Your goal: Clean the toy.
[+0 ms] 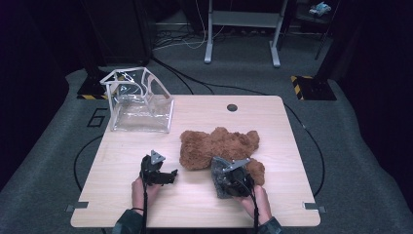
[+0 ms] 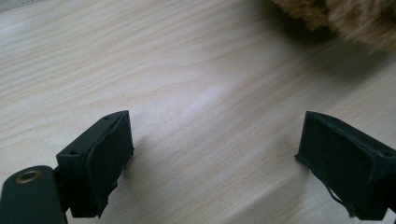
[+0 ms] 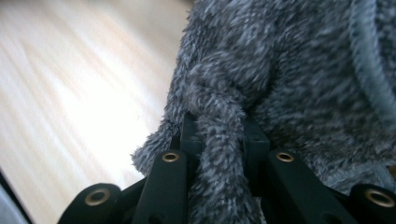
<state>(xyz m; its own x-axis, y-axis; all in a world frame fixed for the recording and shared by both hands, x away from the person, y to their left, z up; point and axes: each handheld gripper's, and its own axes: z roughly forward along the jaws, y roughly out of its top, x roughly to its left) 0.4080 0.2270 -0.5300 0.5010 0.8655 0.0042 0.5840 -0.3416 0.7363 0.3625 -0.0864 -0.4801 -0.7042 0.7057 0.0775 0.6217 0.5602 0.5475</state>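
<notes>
The right gripper point(image 1: 228, 187) clamps a grey fuzzy cloth point(image 3: 280, 84) against the brown teddy bear point(image 1: 219, 146), the left gripper point(image 1: 168, 176) gapes empty, and a clear bag point(image 1: 141, 113) sits at ten o'clock on the table point(image 1: 272, 122).

A single large dark numeral "6" point(image 1: 97, 117) is marked on the grey carpeted floor point(image 1: 58, 146), just left of the light wooden surface point(image 1: 272, 126); nothing else is legible.

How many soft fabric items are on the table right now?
2. The brown teddy bear lies mid-table; the grey fuzzy cloth is pinched in the right tool at the near right edge of the bear. More could be hidden beneath the bear.
</notes>
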